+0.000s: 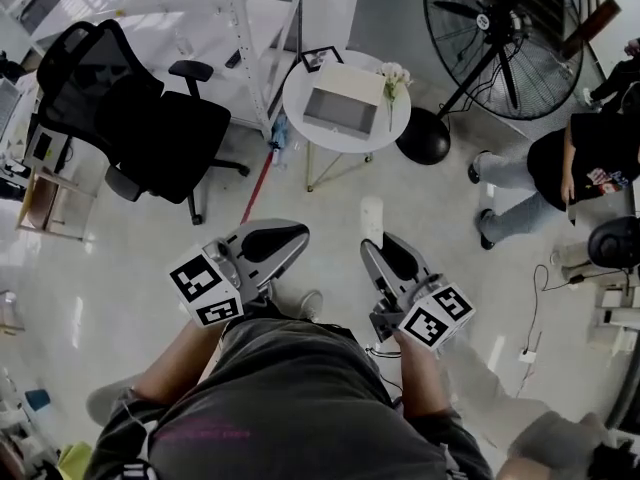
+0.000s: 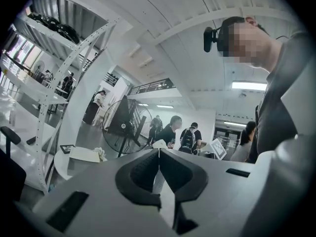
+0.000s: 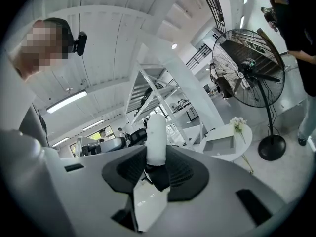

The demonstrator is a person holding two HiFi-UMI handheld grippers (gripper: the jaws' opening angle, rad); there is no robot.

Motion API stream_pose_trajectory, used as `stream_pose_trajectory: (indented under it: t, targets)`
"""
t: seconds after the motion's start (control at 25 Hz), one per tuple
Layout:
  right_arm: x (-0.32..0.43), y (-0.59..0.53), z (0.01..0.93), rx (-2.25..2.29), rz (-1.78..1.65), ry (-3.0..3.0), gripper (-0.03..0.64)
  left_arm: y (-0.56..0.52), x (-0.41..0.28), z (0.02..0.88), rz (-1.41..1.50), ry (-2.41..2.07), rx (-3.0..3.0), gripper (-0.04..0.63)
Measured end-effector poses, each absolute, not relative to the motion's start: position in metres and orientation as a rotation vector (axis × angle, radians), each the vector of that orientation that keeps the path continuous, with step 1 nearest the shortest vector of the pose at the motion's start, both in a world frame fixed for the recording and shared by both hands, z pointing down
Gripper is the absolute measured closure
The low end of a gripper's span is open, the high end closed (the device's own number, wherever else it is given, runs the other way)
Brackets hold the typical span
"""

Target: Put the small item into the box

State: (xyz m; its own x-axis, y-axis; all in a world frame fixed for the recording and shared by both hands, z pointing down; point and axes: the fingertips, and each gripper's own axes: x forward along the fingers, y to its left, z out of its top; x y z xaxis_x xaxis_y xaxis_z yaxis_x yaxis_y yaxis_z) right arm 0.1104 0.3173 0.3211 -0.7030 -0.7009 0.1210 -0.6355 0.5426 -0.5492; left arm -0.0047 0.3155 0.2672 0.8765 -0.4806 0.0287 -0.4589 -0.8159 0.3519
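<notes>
My right gripper (image 1: 383, 248) is shut on a small white cylindrical item (image 1: 372, 219), which sticks out past the fingertips (image 3: 156, 135). It is held over the floor, well short of the table. The open white box (image 1: 340, 110) stands on a small round white table (image 1: 300, 93) ahead; it also shows in the right gripper view (image 3: 220, 141) and in the left gripper view (image 2: 84, 155). My left gripper (image 1: 290, 238) is shut with nothing in it, its pads meeting at the tips (image 2: 159, 151). Both grippers are held close to my body.
White flowers (image 1: 393, 78) and a small picture frame (image 1: 322, 58) share the table with the box. A large floor fan (image 1: 500, 38) stands to the right, a black office chair (image 1: 130, 118) to the left, a shelf frame (image 1: 262, 38) behind. Another person (image 1: 580, 163) sits at the right.
</notes>
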Motion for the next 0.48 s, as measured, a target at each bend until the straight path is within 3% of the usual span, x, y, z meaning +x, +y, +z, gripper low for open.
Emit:
stream_pose_trajectory:
  t: [0.48]
  targets:
    - [0.141, 0.301, 0.329, -1.148, -0.875, 2.664, 0.488, 0.298, 0.022, 0.27, -0.079, -0.721, 2.7, 0.572]
